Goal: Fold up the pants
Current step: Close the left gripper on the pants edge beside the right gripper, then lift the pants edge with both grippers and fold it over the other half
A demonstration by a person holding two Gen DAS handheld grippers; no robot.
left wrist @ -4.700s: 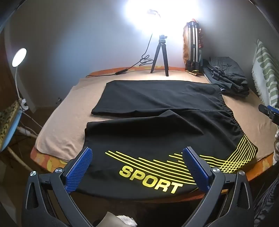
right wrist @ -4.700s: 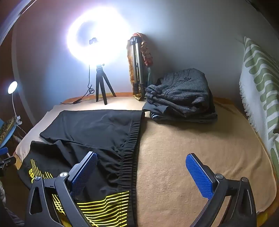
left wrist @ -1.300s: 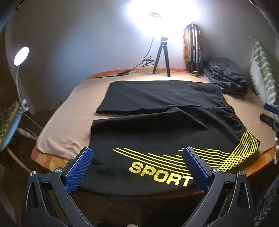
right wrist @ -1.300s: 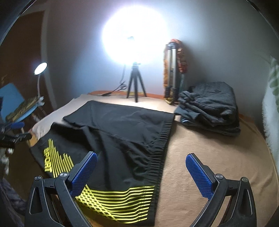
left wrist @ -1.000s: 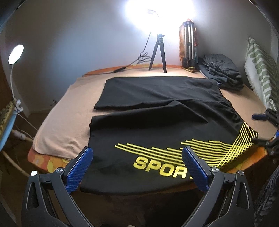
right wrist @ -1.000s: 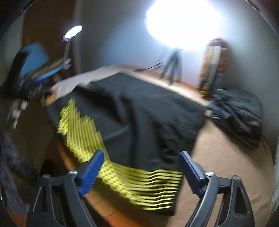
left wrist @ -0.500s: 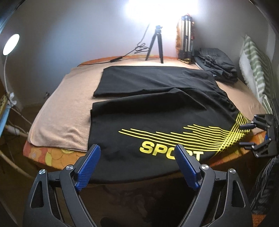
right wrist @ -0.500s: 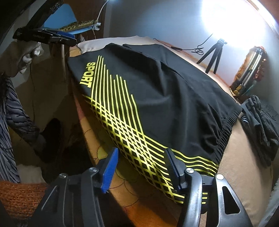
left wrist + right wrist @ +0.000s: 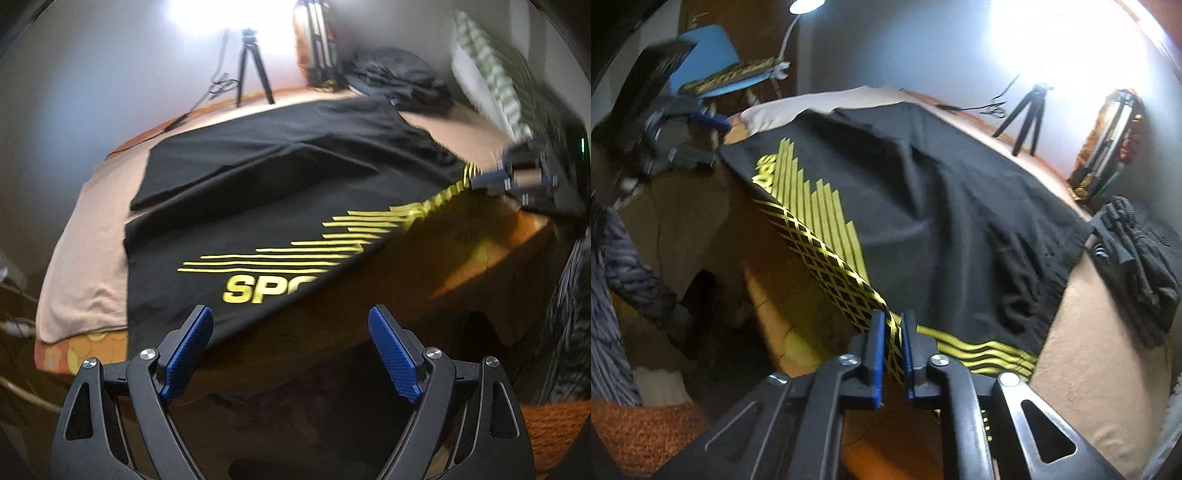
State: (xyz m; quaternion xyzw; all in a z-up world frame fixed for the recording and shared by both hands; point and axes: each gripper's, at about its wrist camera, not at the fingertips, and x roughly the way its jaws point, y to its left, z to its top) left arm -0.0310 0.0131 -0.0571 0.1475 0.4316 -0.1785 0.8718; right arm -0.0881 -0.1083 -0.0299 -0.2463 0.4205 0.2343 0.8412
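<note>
Black pants [image 9: 280,192] with yellow stripes and a "SPORT" print lie spread on a tan blanket [image 9: 88,236] over the table. My right gripper [image 9: 894,325] is shut on the pants' yellow-striped near edge by the waistband [image 9: 1030,291] and lifts it off the table; it shows blurred at the right of the left wrist view [image 9: 491,181]. My left gripper [image 9: 291,332] is open and empty, below the near hem of the printed leg. It shows blurred at the far left of the right wrist view [image 9: 683,136].
A ring light on a small tripod [image 9: 251,70] and a folded tripod [image 9: 317,40] stand at the back. A pile of dark folded clothes [image 9: 1137,251] lies at the back right. A striped cushion [image 9: 495,81] is at the right. A desk lamp [image 9: 807,4] stands beyond the table's left end.
My right gripper has closed on the striped edge of the pants and raised it. My left gripper has dropped lower and nearer the front edge, still open.
</note>
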